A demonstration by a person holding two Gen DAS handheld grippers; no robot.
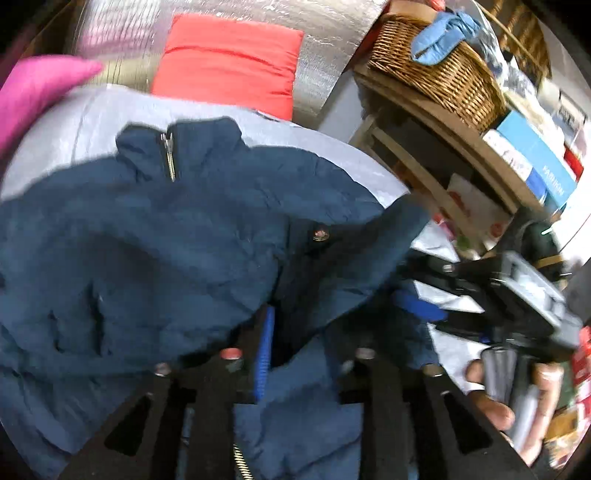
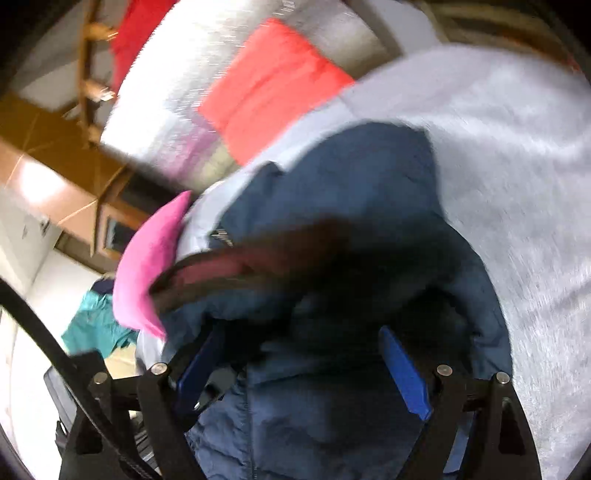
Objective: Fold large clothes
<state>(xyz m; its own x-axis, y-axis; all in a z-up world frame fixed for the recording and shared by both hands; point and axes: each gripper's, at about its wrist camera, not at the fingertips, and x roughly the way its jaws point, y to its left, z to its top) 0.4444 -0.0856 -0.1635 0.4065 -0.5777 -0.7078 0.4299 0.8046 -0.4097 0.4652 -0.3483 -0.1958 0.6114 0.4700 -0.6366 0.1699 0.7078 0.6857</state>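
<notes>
A navy padded jacket (image 1: 166, 240) lies spread on a pale grey sheet (image 1: 66, 133), its collar zip pull (image 1: 169, 155) pointing away from me. My left gripper (image 1: 314, 354) hangs low over the jacket with its jaws apart; a loose fold of the cloth lies between them beside one blue pad (image 1: 264, 350). My right gripper (image 2: 301, 369) stands wide open over the same jacket (image 2: 332, 406), and the fabric runs under both blue pads without being pinched. In the left wrist view a hand (image 1: 491, 402) holds the right gripper (image 1: 424, 288) at the jacket's right edge. A dark blurred shape (image 2: 258, 258) crosses the right wrist view.
A red cushion (image 1: 229, 62) and a pink cushion (image 1: 40, 85) lie on a silvery mat (image 1: 328, 48) behind the sheet. To the right stands a wooden shelf (image 1: 424, 122) with a wicker basket (image 1: 436, 81), a light blue cloth (image 1: 443, 33) and boxes (image 1: 535, 158). Teal cloth (image 2: 96, 325) lies on the floor.
</notes>
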